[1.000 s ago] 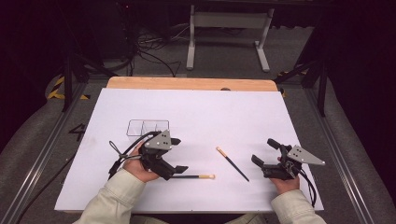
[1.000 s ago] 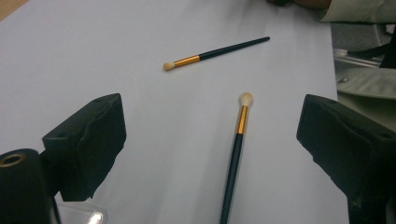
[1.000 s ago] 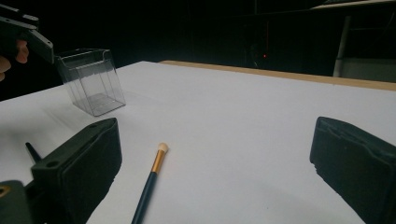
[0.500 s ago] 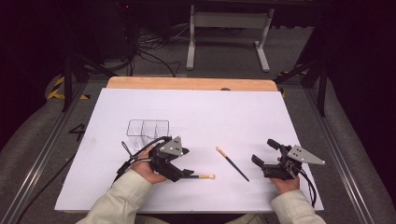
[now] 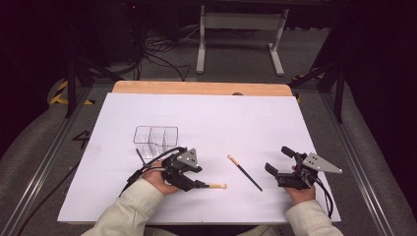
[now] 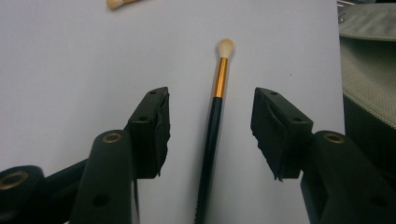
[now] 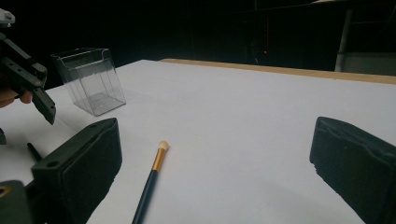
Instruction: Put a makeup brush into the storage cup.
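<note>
On the white table, the left gripper is held low over a brush with a dark handle, a gold band and a pale tip. Its two black jaws stand spread apart, one on each side of the handle, and neither pad touches it; the handle runs up between them and the pale tip lies well beyond the jaw ends. In the high view this brush sticks out to the right from under the left gripper, its pale tip pointing toward the right hand. A second brush lies slantwise on the table between the two grippers, apart from both; its pale end is just visible at the top edge of the left gripper view. The right gripper rests near the table's right front part, held by a hand, and its jaws are also wide apart with nothing between the pads. In the right gripper view the second brush lies just inside the left-hand jaw, its tip pointing away from the fingers. Beyond it, up and to the left, stands a clear plastic box with compartments, upright, just behind the left gripper.
</note>
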Tool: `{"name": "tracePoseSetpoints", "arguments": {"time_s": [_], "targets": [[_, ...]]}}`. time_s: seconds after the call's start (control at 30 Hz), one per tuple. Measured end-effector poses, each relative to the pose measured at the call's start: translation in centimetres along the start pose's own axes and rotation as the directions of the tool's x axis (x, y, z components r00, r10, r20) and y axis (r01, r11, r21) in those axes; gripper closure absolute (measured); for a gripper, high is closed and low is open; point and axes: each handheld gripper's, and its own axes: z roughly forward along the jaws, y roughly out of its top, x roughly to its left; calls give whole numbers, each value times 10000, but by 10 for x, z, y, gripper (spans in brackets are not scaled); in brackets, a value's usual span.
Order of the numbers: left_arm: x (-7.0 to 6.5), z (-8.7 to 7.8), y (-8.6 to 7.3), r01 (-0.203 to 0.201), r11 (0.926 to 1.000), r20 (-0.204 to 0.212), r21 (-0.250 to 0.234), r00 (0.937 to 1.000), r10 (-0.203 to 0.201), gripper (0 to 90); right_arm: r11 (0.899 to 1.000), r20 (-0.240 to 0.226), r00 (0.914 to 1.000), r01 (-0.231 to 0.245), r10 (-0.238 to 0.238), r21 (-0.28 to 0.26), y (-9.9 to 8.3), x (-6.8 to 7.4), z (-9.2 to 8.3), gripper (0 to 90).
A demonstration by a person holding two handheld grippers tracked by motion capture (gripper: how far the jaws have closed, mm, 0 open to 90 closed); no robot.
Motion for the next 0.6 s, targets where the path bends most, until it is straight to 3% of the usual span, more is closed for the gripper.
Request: {"name": "tracePoseSetpoints", "arguments": {"time_s": [0.3,0.6], "targets": [[1,7,-1,11,9985,169,542,9999,-20,541,10000,-29,10000,29,-28,23,0,0,0,25],[4,14,-3,-35,9938,690,1113,9976,-42,601,10000,-26,10000,26,-26,30,0,0,0,25]]}}
